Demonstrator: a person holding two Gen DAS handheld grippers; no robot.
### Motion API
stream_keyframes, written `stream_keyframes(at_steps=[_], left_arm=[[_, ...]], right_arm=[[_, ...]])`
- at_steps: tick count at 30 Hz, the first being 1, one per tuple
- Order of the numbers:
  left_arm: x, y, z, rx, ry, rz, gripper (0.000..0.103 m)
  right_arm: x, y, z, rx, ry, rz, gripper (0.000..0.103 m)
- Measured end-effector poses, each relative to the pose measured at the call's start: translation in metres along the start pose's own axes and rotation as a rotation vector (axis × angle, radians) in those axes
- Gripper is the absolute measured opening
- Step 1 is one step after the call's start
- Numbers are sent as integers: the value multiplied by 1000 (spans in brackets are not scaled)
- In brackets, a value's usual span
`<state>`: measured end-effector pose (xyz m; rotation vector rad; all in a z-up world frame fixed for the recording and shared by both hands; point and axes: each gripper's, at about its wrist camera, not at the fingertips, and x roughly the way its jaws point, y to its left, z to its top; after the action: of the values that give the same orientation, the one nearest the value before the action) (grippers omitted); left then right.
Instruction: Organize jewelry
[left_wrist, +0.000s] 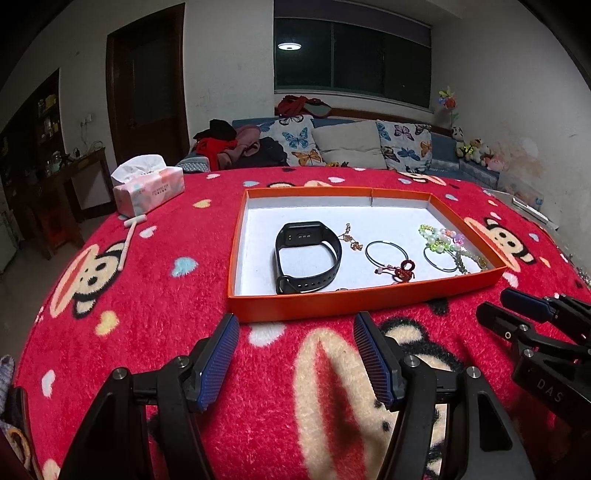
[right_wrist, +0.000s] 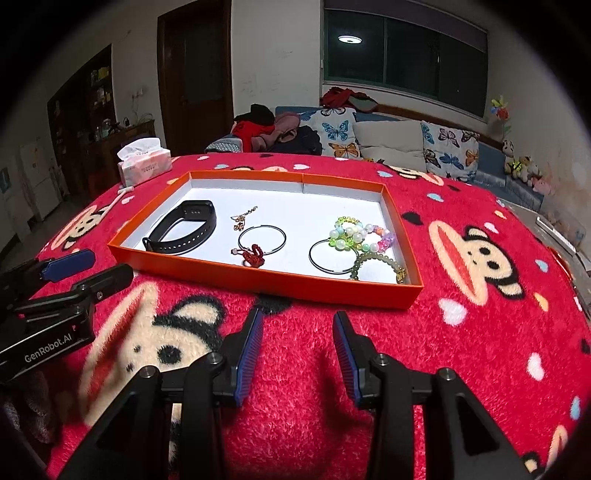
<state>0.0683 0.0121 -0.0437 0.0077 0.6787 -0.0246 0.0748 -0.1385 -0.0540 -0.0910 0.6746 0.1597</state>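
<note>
An orange tray (left_wrist: 325, 306) (right_wrist: 266, 280) with a white floor lies on the red blanket. Inside it are a black smartwatch (left_wrist: 306, 256) (right_wrist: 183, 230), a small gold chain (left_wrist: 351, 238) (right_wrist: 242, 218), two thin silver bangles (left_wrist: 386, 253) (right_wrist: 262, 240), a red knotted charm (left_wrist: 404, 269) (right_wrist: 255, 254) and several bead bracelets (left_wrist: 441, 236) (right_wrist: 354, 232). My left gripper (left_wrist: 293, 325) hovers open over the blanket just in front of the tray, nothing between its fingers. My right gripper (right_wrist: 298, 319) also stands open and empty before the tray's near wall.
A pink tissue box (left_wrist: 147, 184) (right_wrist: 144, 164) and a white stick (left_wrist: 127, 240) lie at the table's far left. The red monkey-print blanket (left_wrist: 147, 295) covers the round table. A sofa with butterfly cushions (left_wrist: 351, 142) stands behind.
</note>
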Motion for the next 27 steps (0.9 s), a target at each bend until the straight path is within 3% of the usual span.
stream_keyframes(at_steps=[6,27], left_arm=[[-11,-6,-3,26,-47,22,68],[-12,2,-3,-10,-35,11,68]], right_arm=[[-2,-7,0,39,-10,-3,43],[1,-13,-1,78,4,8,43]])
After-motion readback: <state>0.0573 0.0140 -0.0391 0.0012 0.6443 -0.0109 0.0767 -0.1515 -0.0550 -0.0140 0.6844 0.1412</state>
